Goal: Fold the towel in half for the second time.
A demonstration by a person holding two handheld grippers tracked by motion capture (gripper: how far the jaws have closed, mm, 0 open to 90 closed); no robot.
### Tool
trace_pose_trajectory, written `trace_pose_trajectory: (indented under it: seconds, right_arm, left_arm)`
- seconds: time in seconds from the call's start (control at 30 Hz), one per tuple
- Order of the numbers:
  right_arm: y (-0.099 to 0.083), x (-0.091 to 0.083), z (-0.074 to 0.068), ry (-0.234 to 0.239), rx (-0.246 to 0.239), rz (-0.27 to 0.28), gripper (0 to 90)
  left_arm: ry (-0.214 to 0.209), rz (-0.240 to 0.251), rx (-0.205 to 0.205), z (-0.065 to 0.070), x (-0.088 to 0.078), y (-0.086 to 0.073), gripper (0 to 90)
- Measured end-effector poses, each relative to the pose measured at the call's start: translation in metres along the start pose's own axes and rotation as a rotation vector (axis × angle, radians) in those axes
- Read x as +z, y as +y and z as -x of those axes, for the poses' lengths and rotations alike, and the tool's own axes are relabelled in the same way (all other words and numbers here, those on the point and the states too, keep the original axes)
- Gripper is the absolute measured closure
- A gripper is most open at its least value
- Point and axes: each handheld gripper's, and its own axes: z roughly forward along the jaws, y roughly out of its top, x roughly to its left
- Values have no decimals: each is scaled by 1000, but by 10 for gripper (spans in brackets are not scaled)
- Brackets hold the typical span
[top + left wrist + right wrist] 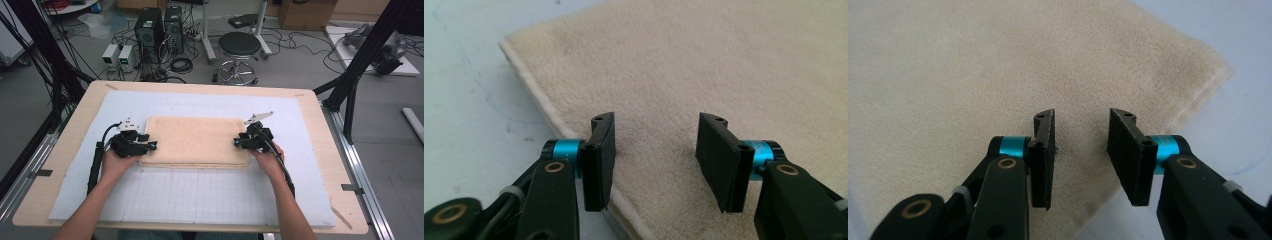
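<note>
While both tongs [656, 160] [1080, 155] gape, the folded towel [195, 140] lies between them.

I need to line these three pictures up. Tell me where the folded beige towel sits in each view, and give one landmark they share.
High view: the towel lies mid-table on the white mat, between the left gripper and right gripper.
Left gripper view: the towel spreads right and ahead, under the open jaws.
Right gripper view: the towel spreads left and ahead.
Shared landmark: the towel's hemmed edge.
</note>
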Motion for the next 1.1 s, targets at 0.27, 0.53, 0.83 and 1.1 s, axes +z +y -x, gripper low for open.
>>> trace_pose_trajectory:
  seconds: [0.27,0.53,0.83,1.1]
  right_arm:
    - [0,-1,-3,2,17,15,522]
    - [3,-13,-9,12,43,56,298]
    - [4,-28,-19,12,21,84,175]
    - [7,-38,-32,5,-12,103,126]
  left_arm:
    - [-5,21,-11,2,-3,0,430]
    - [-24,75,-30,5,-18,-3,332]
    - [-53,79,-9,15,-33,-7,220]
    - [-49,97,-26,17,-44,-13,131]
